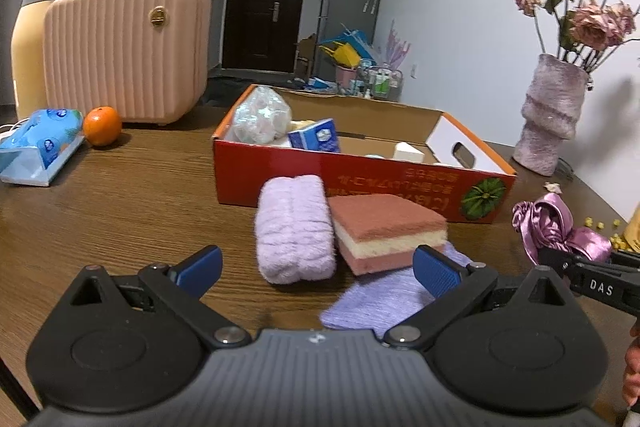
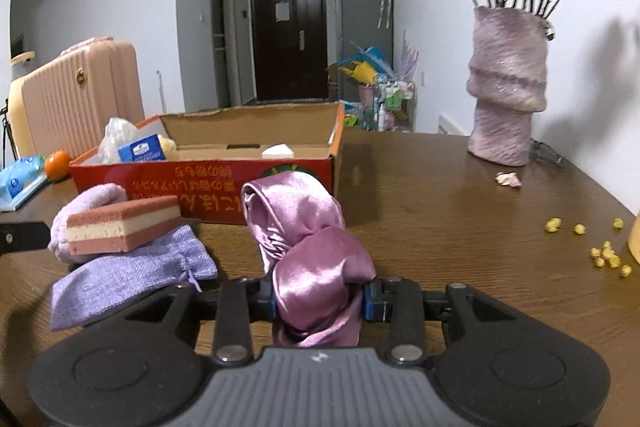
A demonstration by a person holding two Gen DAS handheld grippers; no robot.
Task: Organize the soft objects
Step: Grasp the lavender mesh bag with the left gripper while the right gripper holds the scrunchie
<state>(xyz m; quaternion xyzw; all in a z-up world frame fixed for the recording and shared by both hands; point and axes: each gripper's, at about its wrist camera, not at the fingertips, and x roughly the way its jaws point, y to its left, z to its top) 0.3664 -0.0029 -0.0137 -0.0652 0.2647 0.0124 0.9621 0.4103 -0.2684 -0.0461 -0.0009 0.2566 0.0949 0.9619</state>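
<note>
Satin cloth pinched and ready for the box

The right gripper (image 2: 320,301) is clamped on the pink satin cloth (image 2: 308,247), its blue pads pressed into both sides of the bundle near its lower end, so the loose folds bunch up above the jaws rather than spilling out. Squeezing low on the knot is likely what lets such slippery fabric hold together for a lift

The red cardboard box (image 2: 208,187) stands just behind the cloth with its top open, and it already holds a plastic bag, a blue pack and a white wedge, so it reads as the place where the soft things are gathered. The cloth is not yet inside it

The left gripper (image 1: 316,273) hangs with its jaws spread wide and nothing between them, pointed at the three items left in front of the box: a rolled lilac towel (image 1: 294,229), a pink and cream sponge (image 1: 386,231) touching it, and a purple pouch (image 1: 384,295) partly under the sponge. They lie bunched together near the box wall, within easy reach for the free gripper
</note>
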